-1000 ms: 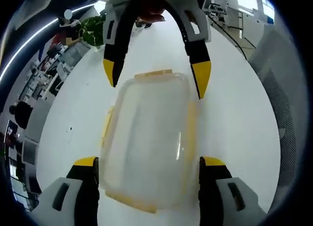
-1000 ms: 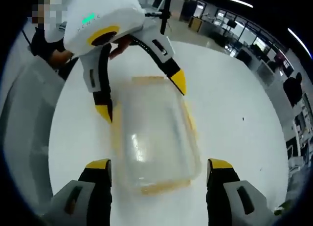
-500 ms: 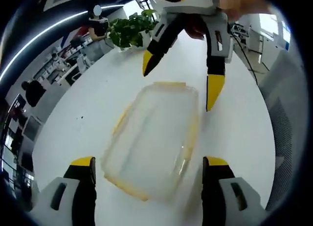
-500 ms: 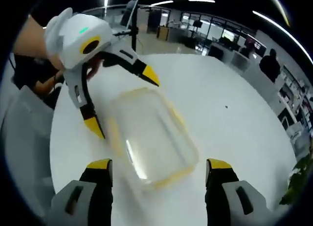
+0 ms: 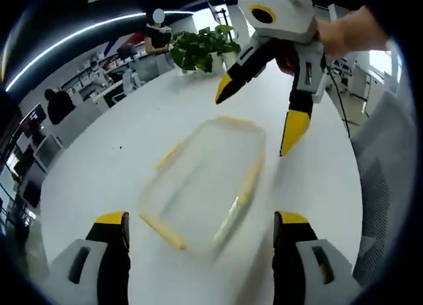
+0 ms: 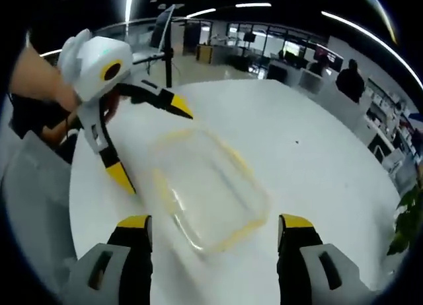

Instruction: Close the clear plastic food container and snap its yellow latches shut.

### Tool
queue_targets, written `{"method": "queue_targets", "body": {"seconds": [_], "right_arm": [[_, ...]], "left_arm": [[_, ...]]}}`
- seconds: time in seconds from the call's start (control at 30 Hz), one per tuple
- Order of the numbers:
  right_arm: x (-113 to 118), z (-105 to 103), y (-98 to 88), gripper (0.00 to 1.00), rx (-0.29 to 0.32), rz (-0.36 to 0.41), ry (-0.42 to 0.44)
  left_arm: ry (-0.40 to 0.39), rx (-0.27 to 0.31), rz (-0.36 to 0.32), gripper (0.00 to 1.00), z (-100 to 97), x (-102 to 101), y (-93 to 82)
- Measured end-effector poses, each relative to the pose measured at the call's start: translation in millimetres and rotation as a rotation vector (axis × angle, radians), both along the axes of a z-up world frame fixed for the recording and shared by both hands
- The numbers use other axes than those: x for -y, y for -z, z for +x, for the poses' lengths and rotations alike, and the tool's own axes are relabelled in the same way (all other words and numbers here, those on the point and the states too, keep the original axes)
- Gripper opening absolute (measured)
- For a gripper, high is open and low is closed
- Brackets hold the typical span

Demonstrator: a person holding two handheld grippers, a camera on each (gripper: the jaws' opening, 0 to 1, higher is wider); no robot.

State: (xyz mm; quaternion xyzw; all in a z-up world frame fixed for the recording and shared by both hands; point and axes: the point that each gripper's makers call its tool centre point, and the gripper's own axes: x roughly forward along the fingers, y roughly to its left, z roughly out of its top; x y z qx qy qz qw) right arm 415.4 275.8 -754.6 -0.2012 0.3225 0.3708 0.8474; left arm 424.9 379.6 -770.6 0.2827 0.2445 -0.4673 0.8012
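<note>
Left gripper view: clear food container (image 5: 206,179) with yellow latches (image 5: 241,193) sits mid-table (image 5: 99,166), lid on. Both grippers' fingers spread wide, left gripper (image 5: 201,236) and right gripper (image 6: 215,242) clear of it.

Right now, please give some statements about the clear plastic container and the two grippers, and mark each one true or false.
1. The clear plastic food container with yellow latches rests on the round white table. True.
2. The left gripper is clamped on the container. False: its jaws are open, one on each side of it.
3. The right gripper is open. True.
4. A red cup stands inside the container. False: it looks empty.
5. A green leafy plant stands at the table's far edge. True.
</note>
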Motion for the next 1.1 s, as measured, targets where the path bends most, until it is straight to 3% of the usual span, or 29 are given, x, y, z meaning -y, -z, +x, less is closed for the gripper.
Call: {"method": "queue_targets", "body": {"seconds": [0.63,1.1], "right_arm": [[13,-20,-6.2,0.75,0.050,0.069,0.092],[19,-36,-12.0,0.76,0.093,0.110,0.139]], "left_arm": [[-0.088,-0.025,-0.102,0.90,-25.3,-13,-1.9],[-0.097,-0.015,-0.159,0.90,-49.8,-24,-4.1]]}}
